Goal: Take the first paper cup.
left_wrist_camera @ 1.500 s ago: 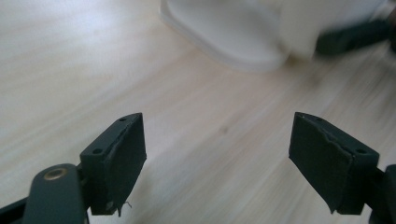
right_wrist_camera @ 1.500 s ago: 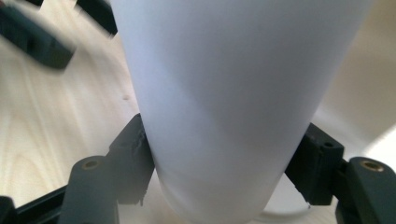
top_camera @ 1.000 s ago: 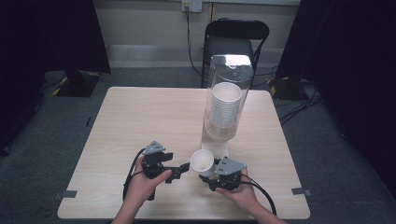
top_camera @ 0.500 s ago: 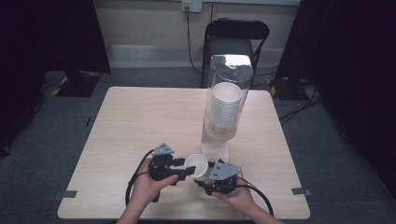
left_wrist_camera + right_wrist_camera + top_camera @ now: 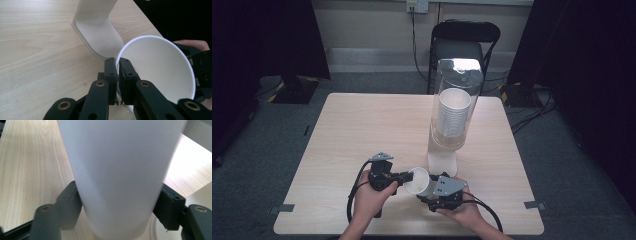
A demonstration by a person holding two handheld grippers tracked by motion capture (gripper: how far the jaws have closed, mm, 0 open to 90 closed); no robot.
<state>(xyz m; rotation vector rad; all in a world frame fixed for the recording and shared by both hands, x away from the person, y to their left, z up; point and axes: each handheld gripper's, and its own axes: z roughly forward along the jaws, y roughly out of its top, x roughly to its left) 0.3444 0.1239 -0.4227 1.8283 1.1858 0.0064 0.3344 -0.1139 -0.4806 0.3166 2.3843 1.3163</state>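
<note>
A white paper cup point(image 5: 418, 180) lies tipped on its side just above the table point(image 5: 362, 125), near the front edge, with its mouth toward my left gripper point(image 5: 408, 177). In the left gripper view that gripper point(image 5: 118, 67) is shut on the cup's rim, and the cup's inside point(image 5: 160, 67) opens to the right. My right gripper point(image 5: 428, 187) holds the same cup from the other side. In the right gripper view its jaws point(image 5: 117, 202) press on both sides of the cup's wall point(image 5: 117, 165).
A clear tube dispenser point(image 5: 454, 100) with a stack of white cups stands right of centre on a white foot point(image 5: 442, 162), just behind the grippers. The foot point(image 5: 97, 32) also appears in the left gripper view. A black chair point(image 5: 464, 42) stands behind the table.
The right gripper has brought the cup down and nearer the front edge, tipping it left. The left gripper has moved right and closed on the cup's rim.
</note>
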